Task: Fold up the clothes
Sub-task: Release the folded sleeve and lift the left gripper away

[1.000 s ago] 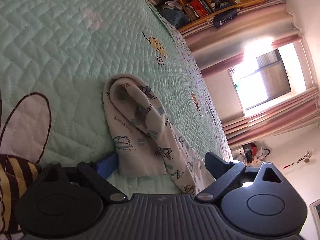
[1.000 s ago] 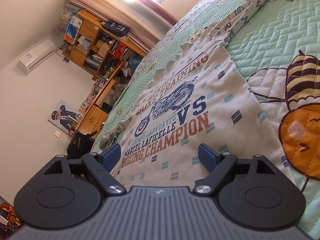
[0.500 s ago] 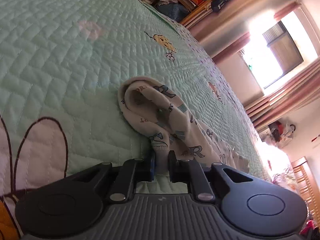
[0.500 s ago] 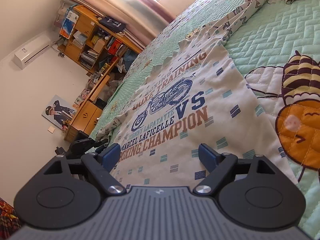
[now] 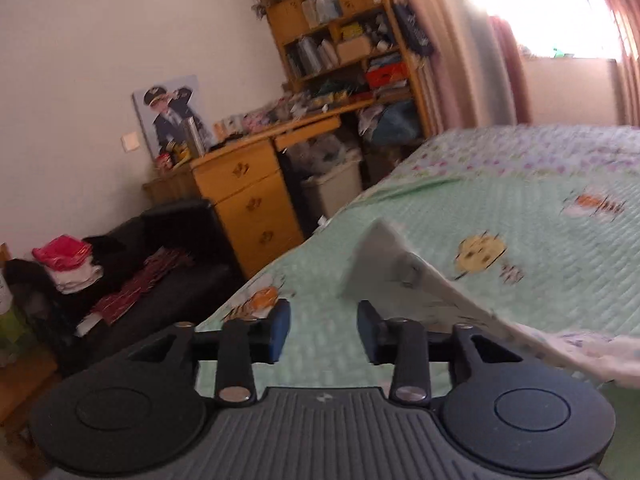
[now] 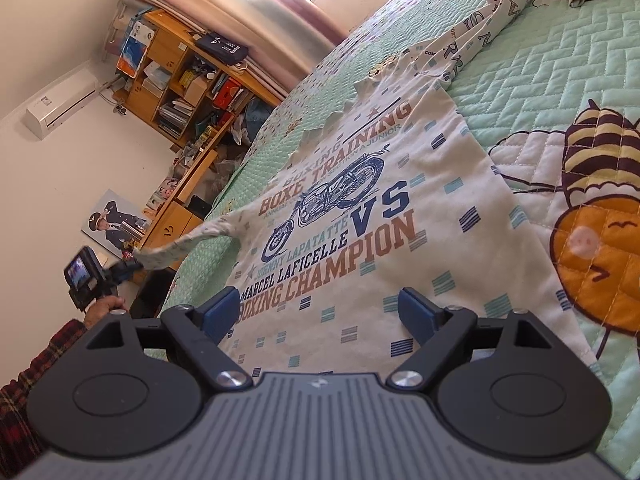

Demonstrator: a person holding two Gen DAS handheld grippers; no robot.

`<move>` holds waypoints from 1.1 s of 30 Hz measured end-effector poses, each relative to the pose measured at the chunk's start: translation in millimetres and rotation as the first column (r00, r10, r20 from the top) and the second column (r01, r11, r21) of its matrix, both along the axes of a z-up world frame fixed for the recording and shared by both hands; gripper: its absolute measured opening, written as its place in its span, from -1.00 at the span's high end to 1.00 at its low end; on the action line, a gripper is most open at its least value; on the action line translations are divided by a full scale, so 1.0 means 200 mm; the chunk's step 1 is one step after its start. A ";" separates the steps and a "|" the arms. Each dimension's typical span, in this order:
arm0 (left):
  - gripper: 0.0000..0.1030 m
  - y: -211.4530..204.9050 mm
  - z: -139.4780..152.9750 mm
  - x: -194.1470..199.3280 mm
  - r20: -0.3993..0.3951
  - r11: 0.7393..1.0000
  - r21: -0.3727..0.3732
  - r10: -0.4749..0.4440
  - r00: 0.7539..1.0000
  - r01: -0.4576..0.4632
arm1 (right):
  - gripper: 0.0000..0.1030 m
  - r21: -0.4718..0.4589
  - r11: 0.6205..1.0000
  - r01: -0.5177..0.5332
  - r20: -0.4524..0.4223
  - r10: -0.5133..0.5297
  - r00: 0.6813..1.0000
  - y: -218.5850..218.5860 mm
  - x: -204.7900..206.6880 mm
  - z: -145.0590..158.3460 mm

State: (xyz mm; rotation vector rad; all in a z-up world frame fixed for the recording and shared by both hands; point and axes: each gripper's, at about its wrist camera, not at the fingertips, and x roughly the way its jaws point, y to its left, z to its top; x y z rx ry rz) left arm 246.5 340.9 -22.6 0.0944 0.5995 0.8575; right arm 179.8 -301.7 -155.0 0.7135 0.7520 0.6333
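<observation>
A cream printed T-shirt [image 6: 360,208] lies face up on the green quilted bed [image 6: 540,80]. My right gripper [image 6: 320,308] hovers open over its near hem, nothing between the pads. The shirt's left sleeve [image 6: 188,240] is pulled up off the bed toward my left gripper [image 6: 124,270], which a hand [image 6: 104,306] holds past the bed's edge. In the left wrist view that sleeve [image 5: 400,264] is a blurred flap in the air just right of the right finger. My left gripper [image 5: 323,330] has its jaws opening, with only quilt [image 5: 540,280] visible between them. The other sleeve [image 6: 500,12] trails away at the far end.
Beyond the bed's edge stand a wooden desk with drawers [image 5: 256,200], a crowded bookshelf [image 5: 344,40], a white bin [image 5: 332,192] and a black sofa [image 5: 160,280] piled with clothes. A plaid sleeve [image 6: 36,360] shows at the lower left.
My left gripper closed on the sleeve's end, rose and rolled upright with it, and now stands open again. The sleeve has lifted off the quilt. The right gripper has stayed put.
</observation>
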 end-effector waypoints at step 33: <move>-0.92 0.38 -0.55 -0.17 0.505 0.479 -0.813 0.301 0.809 0.330 | -0.76 0.008 0.998 -0.062 -0.058 0.063 0.996 0.25 0.09 0.05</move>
